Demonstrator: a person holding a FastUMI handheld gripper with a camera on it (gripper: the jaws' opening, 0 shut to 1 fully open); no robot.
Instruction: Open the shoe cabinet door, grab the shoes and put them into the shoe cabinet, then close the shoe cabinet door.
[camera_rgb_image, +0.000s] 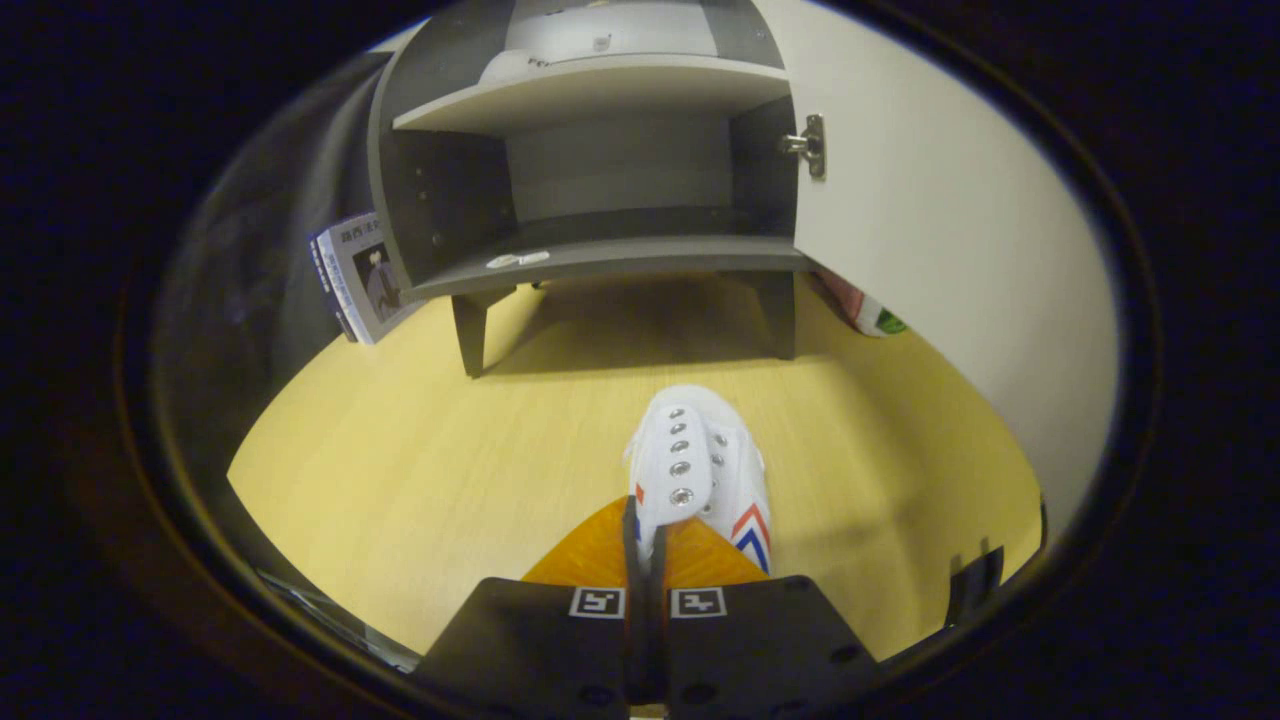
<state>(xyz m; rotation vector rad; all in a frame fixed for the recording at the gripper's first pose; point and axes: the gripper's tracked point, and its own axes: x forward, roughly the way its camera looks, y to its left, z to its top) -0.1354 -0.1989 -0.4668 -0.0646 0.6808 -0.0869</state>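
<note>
Shown largest, the wooden floor (420, 450) spans the scene. Beyond the fingers stands the shoe cabinet (600, 200), grey and raised on short legs, its lower compartment bare; its white door (940, 260) is swung open to the right, hinge visible. A book (362, 278) leans against the cabinet's left side. Just ahead of the gripper (648, 545), a white shoe (695, 470) with metal eyelets and red-and-blue stripes is held; the fingers are nearly closed together, pinching its upper edge.
</note>
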